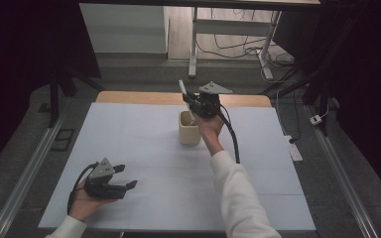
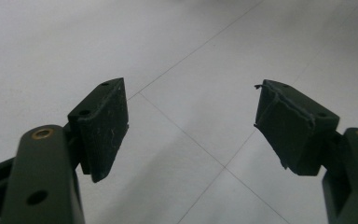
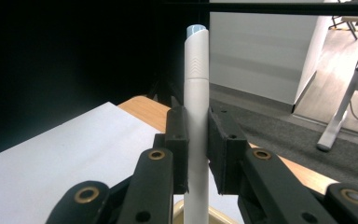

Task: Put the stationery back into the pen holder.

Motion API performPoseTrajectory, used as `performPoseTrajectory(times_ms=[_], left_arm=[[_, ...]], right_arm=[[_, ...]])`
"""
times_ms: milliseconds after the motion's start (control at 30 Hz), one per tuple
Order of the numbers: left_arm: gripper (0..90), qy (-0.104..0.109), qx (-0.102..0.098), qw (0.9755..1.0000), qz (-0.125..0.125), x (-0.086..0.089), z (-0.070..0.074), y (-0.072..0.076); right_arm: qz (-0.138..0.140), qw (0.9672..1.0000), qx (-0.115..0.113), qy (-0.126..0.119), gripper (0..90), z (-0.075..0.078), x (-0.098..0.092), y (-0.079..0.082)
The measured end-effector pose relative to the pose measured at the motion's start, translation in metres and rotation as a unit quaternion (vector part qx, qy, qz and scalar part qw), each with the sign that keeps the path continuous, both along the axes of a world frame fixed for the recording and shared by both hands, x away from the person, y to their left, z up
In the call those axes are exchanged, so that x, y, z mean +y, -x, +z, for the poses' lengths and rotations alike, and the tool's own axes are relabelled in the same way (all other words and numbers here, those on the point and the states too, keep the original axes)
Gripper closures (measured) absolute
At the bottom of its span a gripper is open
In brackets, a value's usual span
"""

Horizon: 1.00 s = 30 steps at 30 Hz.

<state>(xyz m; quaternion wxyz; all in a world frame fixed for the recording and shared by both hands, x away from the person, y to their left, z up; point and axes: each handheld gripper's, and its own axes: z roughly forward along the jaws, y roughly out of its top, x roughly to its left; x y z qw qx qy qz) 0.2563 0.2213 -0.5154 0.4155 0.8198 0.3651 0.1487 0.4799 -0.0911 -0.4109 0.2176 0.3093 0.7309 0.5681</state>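
- We find the right tongs [image 3: 196,154] clamped on the white pen [image 3: 196,116], gripped mid-barrel above the cream cup [image 1: 189,130].
- The left tongs [image 1: 127,177] rest apart and empty on the desk [image 1: 144,129], well clear of the cup.
- The pen stands near upright, long axis vertical, its lower end at the cup's mouth.

Your high view looks forward and down from above your side of the table [image 1: 144,148]. The left gripper view sits close over that same white surface, facing down. The right gripper view looks level along its hand-held gripper [image 3: 196,149], sharing the table's far wooden edge
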Motion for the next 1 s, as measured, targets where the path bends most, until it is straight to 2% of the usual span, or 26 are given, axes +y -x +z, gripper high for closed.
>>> performPoseTrajectory(times_ms=[133, 233, 400, 500, 600, 767, 867, 1000], left_arm=[[25.4, -0.001, 0.001, 1.0000, -0.001, 0.000, -0.001, 0.000], [25.4, -0.002, 0.002, 1.0000, -0.001, 0.000, -0.001, -0.001], [25.4, -0.006, 0.002, 1.0000, -0.003, -0.001, -0.002, -0.001], [25.4, -0.005, 0.002, 1.0000, -0.003, -0.001, -0.002, -0.002], [25.4, -0.006, 0.002, 1.0000, -0.004, -0.001, -0.002, -0.002], [25.4, -0.008, 0.002, 0.9999, -0.007, -0.002, -0.002, -0.002], [25.4, -0.006, 0.002, 1.0000, -0.006, -0.002, -0.002, -0.002], [25.4, -0.008, 0.002, 1.0000, -0.006, -0.002, -0.002, -0.002]], right_arm=[[-0.001, 1.0000, -0.001, -0.003, 77.5, -0.002, 0.001, -0.001], [-0.007, 1.0000, -0.004, 0.006, 77.5, -0.003, 0.000, -0.001], [-0.004, 1.0000, 0.002, 0.005, 76.2, -0.008, -0.003, -0.002], [-0.012, 0.9998, 0.013, 0.008, 63.5, -0.010, -0.005, -0.003], [-0.016, 0.9997, 0.013, 0.013, 57.5, -0.011, -0.007, -0.002], [-0.006, 0.9993, 0.022, 0.029, 53.4, -0.011, -0.010, 0.001], [0.000, 0.9993, 0.014, 0.036, 53.6, -0.009, -0.012, 0.005], [0.008, 0.9986, 0.015, 0.050, 54.1, -0.008, -0.016, 0.010]])
